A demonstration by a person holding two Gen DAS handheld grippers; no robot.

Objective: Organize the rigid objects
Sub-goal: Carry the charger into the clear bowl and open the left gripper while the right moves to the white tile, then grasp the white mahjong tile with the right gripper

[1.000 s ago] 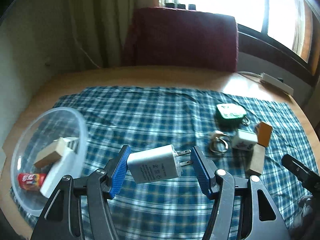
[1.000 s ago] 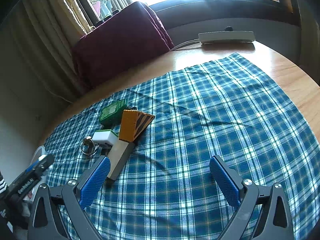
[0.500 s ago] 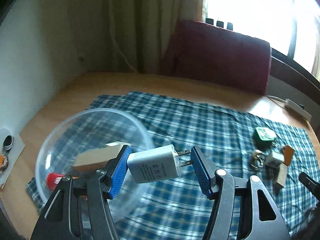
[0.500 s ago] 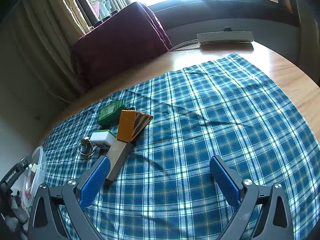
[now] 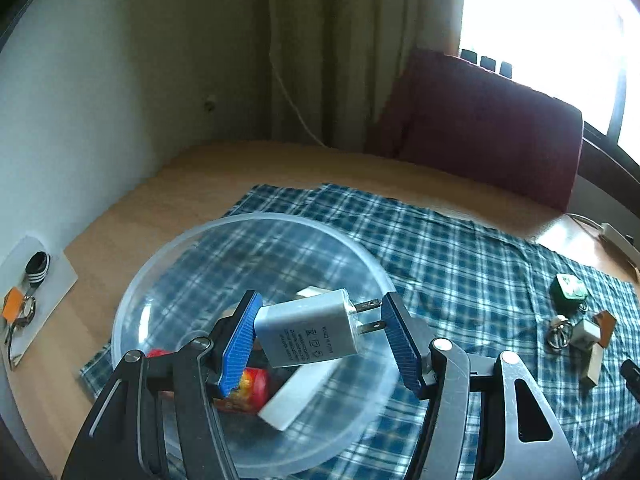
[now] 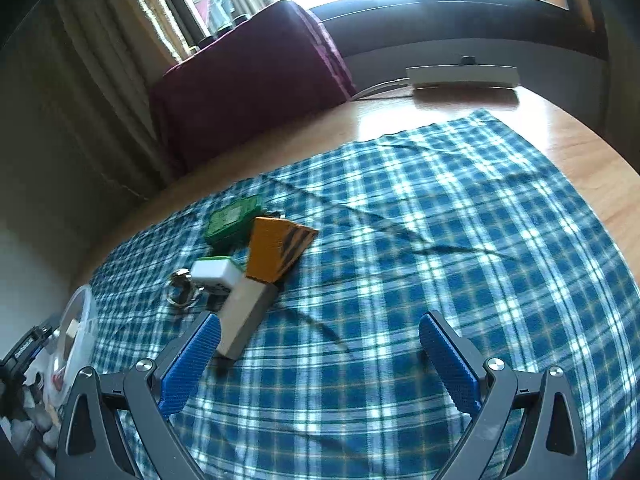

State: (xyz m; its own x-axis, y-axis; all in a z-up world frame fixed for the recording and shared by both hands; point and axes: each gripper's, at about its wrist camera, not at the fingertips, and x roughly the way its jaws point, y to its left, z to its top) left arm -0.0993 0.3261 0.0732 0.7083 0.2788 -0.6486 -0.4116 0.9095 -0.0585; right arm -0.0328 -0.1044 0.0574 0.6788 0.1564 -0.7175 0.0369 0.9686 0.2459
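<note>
The left claw grips the charger over the clear bowl, apparently ready to drop it in; the right claw hangs open, empty.

Maroon chair below bright window

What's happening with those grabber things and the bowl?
A person is tidying small items off a checked cloth into a clear bowl. The left gripper holds a white charger above the bowl, not yet dropped. The right gripper hangs open beside the remaining pile.
</note>
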